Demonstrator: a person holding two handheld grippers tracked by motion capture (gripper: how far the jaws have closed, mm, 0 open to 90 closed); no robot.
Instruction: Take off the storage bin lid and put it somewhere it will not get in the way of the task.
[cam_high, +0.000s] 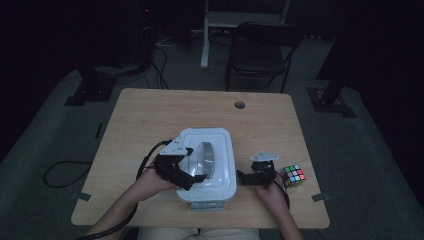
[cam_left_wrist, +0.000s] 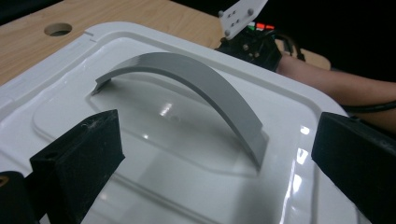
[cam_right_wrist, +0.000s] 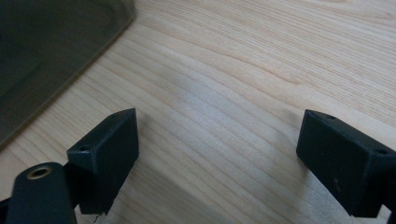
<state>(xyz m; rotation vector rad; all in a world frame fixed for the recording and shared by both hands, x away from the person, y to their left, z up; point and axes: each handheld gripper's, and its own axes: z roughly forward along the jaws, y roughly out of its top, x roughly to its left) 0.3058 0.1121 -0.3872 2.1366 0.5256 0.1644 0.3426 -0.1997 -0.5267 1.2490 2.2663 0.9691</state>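
A white box with a lid (cam_high: 220, 145) stands at the middle of the wooden table (cam_high: 150, 115), and a grey arched handle (cam_high: 206, 159) runs across the lid. My left gripper (cam_high: 187, 172) hovers open over the lid's left part. In the left gripper view its jaws stand wide apart on either side of the near end of the handle (cam_left_wrist: 187, 77), touching nothing. My right gripper (cam_high: 248, 176) is open just right of the box, low over bare wood (cam_right_wrist: 243, 70), with nothing between its jaws. A multicoloured puzzle cube (cam_high: 293, 175) lies to its right.
A round cable hole (cam_high: 239, 105) sits near the table's far edge. A dark folding chair (cam_high: 262, 47) and a white post (cam_high: 205, 35) stand behind the table. A cable (cam_high: 60, 175) loops on the floor at the left. The box's side (cam_right_wrist: 42, 56) is close to the right gripper.
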